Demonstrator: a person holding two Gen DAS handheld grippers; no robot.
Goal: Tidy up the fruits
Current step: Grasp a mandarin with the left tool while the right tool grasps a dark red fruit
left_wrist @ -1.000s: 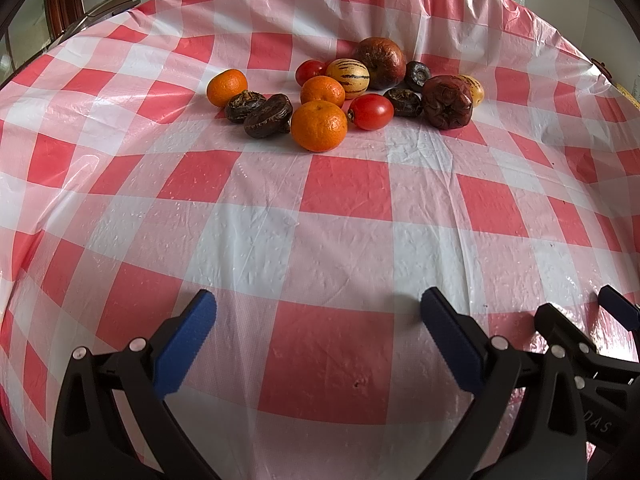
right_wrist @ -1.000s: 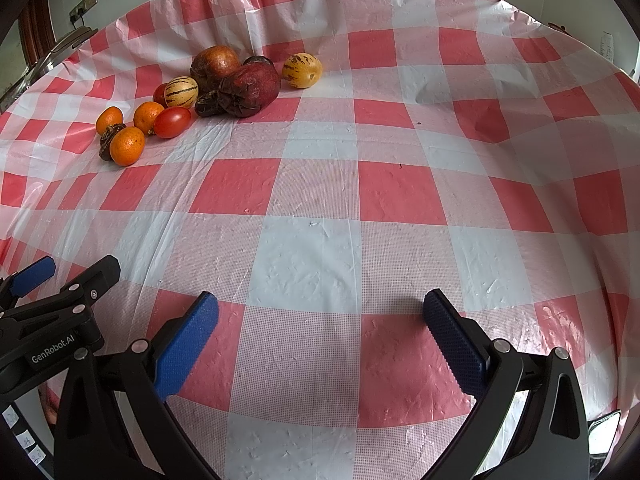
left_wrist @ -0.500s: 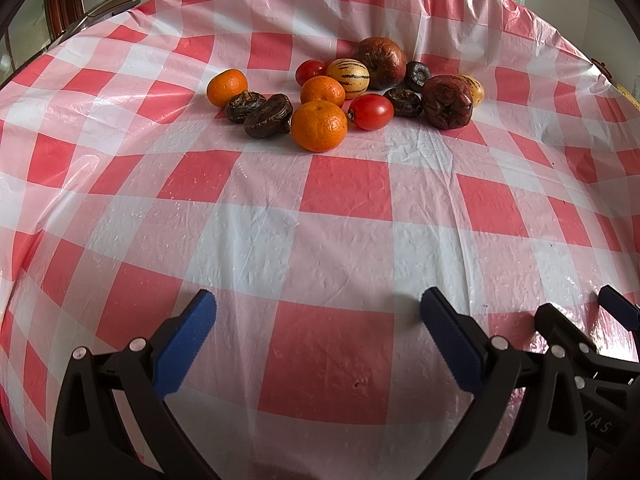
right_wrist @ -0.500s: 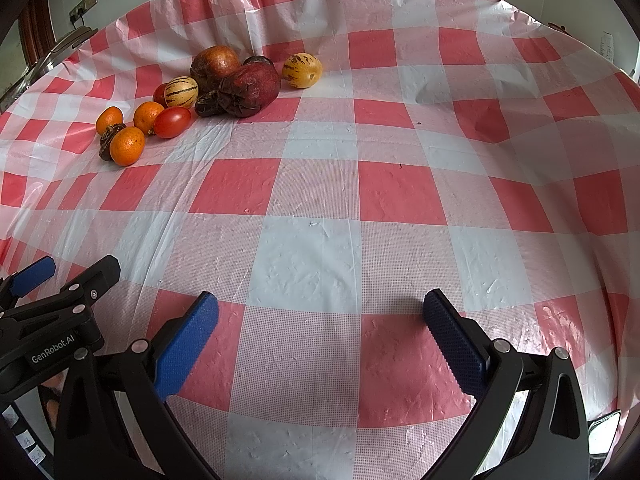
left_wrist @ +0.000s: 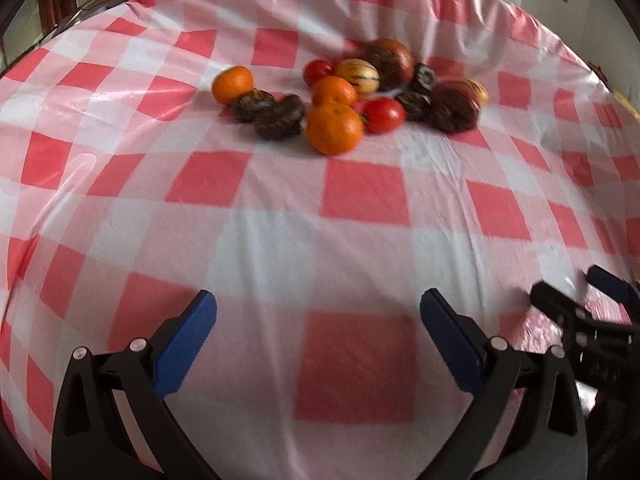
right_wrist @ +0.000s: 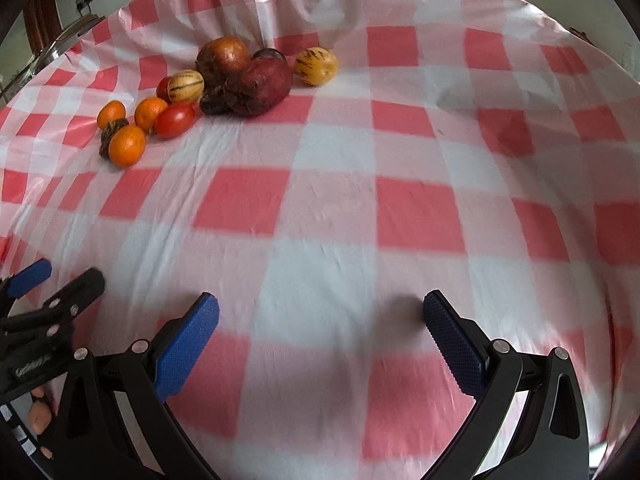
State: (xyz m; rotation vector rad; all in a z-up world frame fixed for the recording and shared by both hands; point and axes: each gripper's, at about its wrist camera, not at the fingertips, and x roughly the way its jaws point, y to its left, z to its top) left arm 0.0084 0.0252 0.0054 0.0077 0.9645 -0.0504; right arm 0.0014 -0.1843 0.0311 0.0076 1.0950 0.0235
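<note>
A cluster of fruit lies on the far part of the red-and-white checked tablecloth (left_wrist: 360, 240): three oranges, the nearest orange (left_wrist: 334, 128) in front, a red tomato (left_wrist: 383, 114), a striped yellow melon (left_wrist: 357, 76), dark wrinkled fruits (left_wrist: 280, 117) and a large brownish-red fruit (left_wrist: 389, 58). From the right wrist view the same pile sits at upper left, with a dark red fruit (right_wrist: 261, 88) and a second striped yellow melon (right_wrist: 316, 65). My left gripper (left_wrist: 318, 344) is open and holds nothing, well short of the pile. My right gripper (right_wrist: 320, 344) is open too, over bare cloth.
The right gripper's side shows at the left wrist view's right edge (left_wrist: 576, 316); the left gripper shows at the right wrist view's left edge (right_wrist: 44, 300), with fingertips of a hand (right_wrist: 38, 416) below it. The cloth drapes over the table's far edge.
Both grippers have started moving; the views are blurred and the fruit pile has shifted slightly lower and nearer in both. Both stay open.
</note>
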